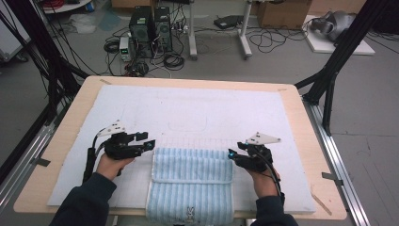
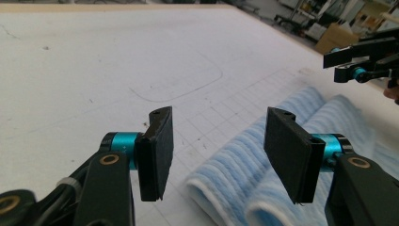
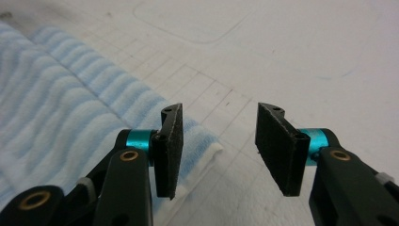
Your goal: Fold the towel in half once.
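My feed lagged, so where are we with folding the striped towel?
One fold looks done: the blue striped towel lies doubled on the white mat, its folded edge away from the person. Nothing is in hand; the left claw and right claw stand open at its far corners. Any further folds remain, and its near end overhangs the table.

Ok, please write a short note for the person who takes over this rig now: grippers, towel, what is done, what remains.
Left gripper: open, nothing between the pads, at the towel's far left corner.
Right gripper: open, holding nothing, at the far right corner.
Blue striped towel: on the white mat, near end hanging over the table edge, far part folded back over itself.
Done: one fold, released.
Left: probably another fold; check the edges first.
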`<state>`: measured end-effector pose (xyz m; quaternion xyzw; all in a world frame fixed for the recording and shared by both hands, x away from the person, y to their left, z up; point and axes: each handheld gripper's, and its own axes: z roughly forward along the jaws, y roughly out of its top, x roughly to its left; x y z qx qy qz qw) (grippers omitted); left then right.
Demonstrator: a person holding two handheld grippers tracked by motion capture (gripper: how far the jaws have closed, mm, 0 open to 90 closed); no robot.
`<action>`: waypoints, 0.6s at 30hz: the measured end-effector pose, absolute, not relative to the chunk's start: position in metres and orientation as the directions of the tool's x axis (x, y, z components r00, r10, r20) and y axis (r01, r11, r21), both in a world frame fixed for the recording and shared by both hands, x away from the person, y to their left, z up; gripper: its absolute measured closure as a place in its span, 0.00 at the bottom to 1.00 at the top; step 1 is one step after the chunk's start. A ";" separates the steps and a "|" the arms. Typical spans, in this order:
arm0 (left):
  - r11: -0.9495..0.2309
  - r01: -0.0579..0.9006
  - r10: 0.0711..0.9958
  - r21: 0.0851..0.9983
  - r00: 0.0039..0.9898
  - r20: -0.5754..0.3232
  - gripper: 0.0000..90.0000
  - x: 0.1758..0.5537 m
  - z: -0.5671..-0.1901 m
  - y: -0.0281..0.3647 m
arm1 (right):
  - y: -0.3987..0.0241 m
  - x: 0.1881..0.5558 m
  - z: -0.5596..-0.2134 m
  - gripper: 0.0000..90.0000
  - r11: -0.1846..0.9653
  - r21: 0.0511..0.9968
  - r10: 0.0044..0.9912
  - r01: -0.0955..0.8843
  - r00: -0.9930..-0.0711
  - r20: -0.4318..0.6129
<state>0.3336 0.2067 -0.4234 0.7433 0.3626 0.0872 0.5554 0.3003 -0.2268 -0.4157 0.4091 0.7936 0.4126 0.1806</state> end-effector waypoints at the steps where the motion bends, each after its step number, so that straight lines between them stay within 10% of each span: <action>1: -0.131 0.453 0.636 0.882 0.721 -0.276 0.48 0.338 -0.426 0.202 | -0.224 0.305 -0.419 0.57 0.336 0.790 0.799 0.513 -0.600 0.050; 11: -0.305 0.538 0.641 0.786 0.726 -0.248 0.47 0.352 -0.453 0.175 | -0.209 0.322 -0.442 0.64 0.418 0.699 0.763 0.581 -0.642 0.077; 15: -0.330 0.547 0.645 0.769 0.726 -0.239 0.92 0.351 -0.452 0.176 | -0.210 0.321 -0.442 0.83 0.413 0.703 0.750 0.578 -0.654 0.097; 18: -0.305 0.562 0.656 0.769 0.709 -0.258 0.96 0.352 -0.451 0.177 | -0.207 0.318 -0.441 0.94 0.433 0.711 0.739 0.553 -0.670 0.071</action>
